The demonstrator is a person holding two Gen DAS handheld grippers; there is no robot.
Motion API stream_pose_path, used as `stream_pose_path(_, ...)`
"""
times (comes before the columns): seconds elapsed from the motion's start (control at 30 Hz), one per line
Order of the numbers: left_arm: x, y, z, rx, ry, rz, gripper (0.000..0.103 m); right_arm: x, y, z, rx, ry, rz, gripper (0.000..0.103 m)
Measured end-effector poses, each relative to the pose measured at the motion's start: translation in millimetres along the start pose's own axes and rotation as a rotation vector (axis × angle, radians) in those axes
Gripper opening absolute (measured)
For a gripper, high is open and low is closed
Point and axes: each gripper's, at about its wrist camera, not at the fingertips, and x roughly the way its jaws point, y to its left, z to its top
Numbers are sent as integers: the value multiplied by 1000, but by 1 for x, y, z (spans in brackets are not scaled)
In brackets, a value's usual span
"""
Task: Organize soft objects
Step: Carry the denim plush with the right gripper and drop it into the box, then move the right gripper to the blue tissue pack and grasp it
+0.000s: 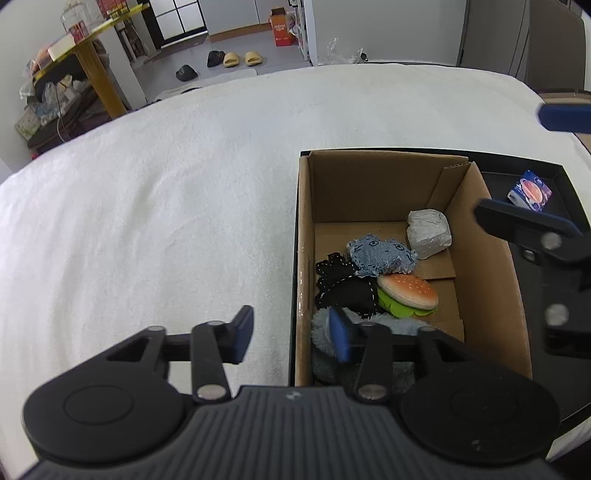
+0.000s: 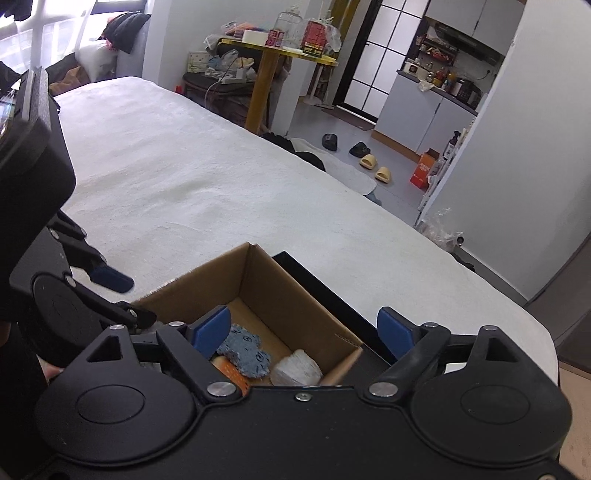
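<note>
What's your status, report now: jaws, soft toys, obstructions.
Left gripper and right gripper: jaws open, empty. Soft toys in cardboard box. No obstruction seen.

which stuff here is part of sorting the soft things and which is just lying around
Part of the job:
brown cardboard box
blue denim cat-face plush
black stitched fabric plush
plush hamburger with green felt lettuce
fluffy pale blue plush
white wrapped bundle

Just lying about:
small blue printed carton
tan slippers
orange box on the floor
</note>
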Motion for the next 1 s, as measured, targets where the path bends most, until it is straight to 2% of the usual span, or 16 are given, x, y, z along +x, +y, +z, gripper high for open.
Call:
stream_pose_path(0.17, -9, -4, 1, 5, -29, 34, 61, -5, -14, -21, 67, 4, -20, 94)
stream_pose_path(0.3, -14, -9, 3, 7, -36, 52, 65, -4, -26, -43, 124, 25, -48, 94)
stream_pose_path(0.6, -21, -22, 4, 27, -29, 122, 70, -11, -59, -89, 284, 0, -103, 98)
stream_pose_path(0.7, -20, -26, 6, 30, -20, 151, 71, -11, -69, -103, 328, -20, -123, 103)
stream_pose_path(1.0, -14, -38, 10, 63, 11, 256, 73, 4, -97, -139, 505, -65, -126, 103)
